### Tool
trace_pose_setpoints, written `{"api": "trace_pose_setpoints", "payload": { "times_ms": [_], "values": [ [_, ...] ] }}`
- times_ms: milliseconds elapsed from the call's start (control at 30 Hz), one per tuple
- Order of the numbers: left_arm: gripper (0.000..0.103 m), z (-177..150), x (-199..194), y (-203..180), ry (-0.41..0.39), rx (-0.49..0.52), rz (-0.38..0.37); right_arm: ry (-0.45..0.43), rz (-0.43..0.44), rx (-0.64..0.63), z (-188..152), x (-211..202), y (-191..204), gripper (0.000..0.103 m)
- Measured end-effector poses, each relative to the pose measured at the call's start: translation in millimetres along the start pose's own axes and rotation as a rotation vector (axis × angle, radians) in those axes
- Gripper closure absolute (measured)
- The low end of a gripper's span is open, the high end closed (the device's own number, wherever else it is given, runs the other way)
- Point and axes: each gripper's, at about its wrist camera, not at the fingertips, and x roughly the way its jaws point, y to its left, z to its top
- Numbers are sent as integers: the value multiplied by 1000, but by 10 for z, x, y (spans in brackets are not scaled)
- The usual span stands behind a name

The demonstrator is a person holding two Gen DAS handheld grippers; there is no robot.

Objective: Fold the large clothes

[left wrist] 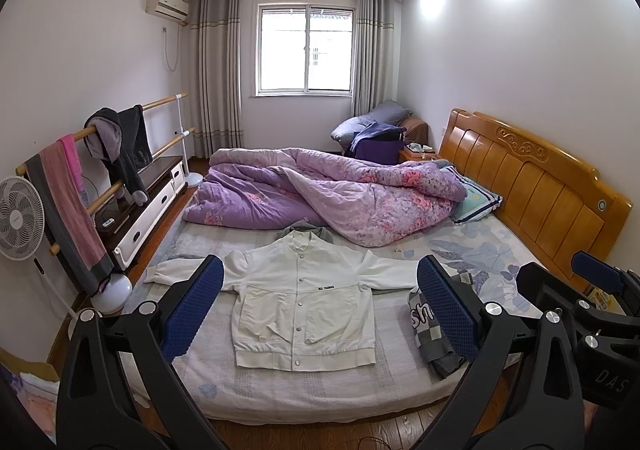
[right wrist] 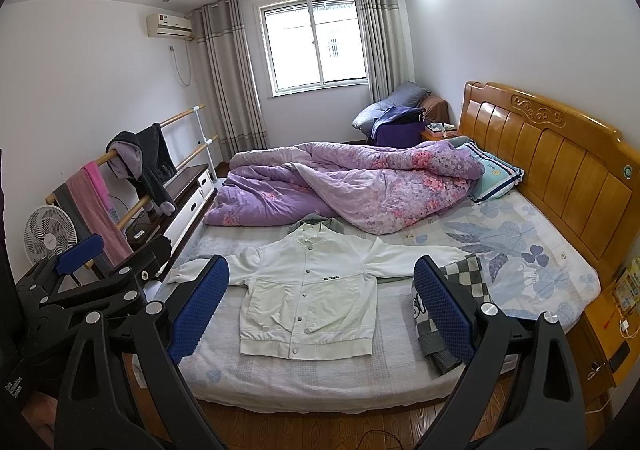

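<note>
A white snap-button jacket [left wrist: 304, 306] lies flat, unfolded, on the bed [left wrist: 280, 390]. Left gripper [left wrist: 320, 302] and right gripper [right wrist: 320, 302] hover above it, spread and empty; next, likely grasp a sleeve.

left gripper [left wrist: 320, 302]: jaws spread wide, holding nothing, level | right gripper [right wrist: 320, 300]: jaws spread wide, holding nothing, level | the two side by side, close together
</note>
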Motion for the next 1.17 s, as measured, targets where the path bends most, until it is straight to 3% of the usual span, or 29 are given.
{"api": "trace_pose_setpoints", "payload": {
  "times_ms": [1167],
  "values": [
    [5,-37,40,91,20,0,4,8,5,2,-14,28,41,13]
  ]
}}
